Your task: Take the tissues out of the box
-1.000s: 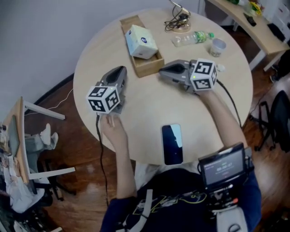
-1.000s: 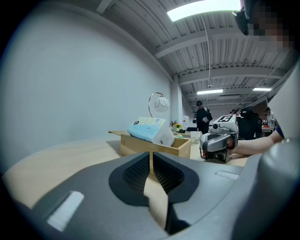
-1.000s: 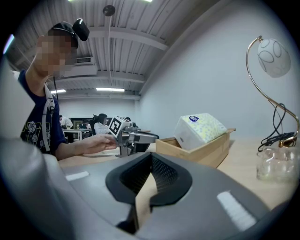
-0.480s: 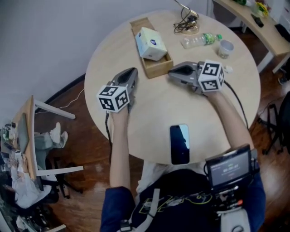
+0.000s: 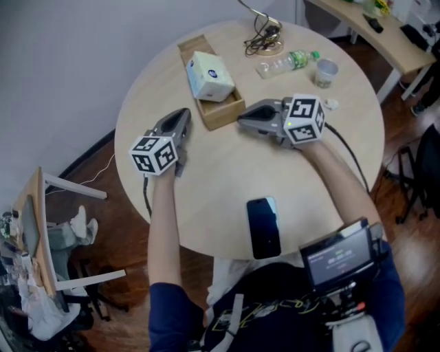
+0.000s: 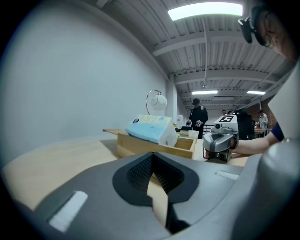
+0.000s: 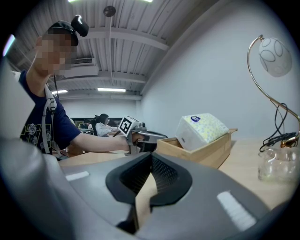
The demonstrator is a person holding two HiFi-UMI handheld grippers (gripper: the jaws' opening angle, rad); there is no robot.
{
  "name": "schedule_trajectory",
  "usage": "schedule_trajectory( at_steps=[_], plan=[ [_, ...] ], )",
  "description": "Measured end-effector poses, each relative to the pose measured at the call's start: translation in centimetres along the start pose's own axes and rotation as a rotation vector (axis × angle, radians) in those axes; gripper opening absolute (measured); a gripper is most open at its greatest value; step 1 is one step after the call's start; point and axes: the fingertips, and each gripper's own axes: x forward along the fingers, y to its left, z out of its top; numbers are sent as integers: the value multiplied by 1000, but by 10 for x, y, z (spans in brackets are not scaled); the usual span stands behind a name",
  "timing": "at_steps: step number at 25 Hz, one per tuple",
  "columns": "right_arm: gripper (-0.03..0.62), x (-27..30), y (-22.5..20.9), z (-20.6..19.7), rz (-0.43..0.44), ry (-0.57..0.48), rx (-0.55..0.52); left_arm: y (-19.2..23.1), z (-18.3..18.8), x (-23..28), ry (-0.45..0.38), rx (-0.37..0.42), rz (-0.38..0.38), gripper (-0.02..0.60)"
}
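The tissue pack (image 5: 210,75) is propped in the wooden box (image 5: 224,114), which is flanked by the closed, empty left hand-held gripper (image 5: 181,117) and right hand-held gripper (image 5: 243,119).

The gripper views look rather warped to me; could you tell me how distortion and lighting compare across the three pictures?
Left gripper view: strong fisheye with dark corners, and the ceiling light blows out to glare; right gripper view: same bending, the tissue pack is sharp; head view: even light, soft shadows on the table, hardly any warping.
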Motion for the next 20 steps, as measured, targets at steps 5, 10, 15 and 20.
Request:
schedule_trajectory(
  at_steps=[5, 10, 15, 20],
  plan=[
    [0, 7, 5, 2, 16, -22, 13, 6, -2, -17, 25, 10, -7, 5],
    [0, 8, 14, 3, 37, -38, -1, 10, 4, -50, -2, 19, 49, 5],
    [0, 5, 11, 2, 30, -29, -4, 13, 3, -50, -13, 15, 81, 5],
    [0, 7, 10, -1, 7, -28, 8, 12, 4, -60, -37, 24, 87, 5]
  ],
)
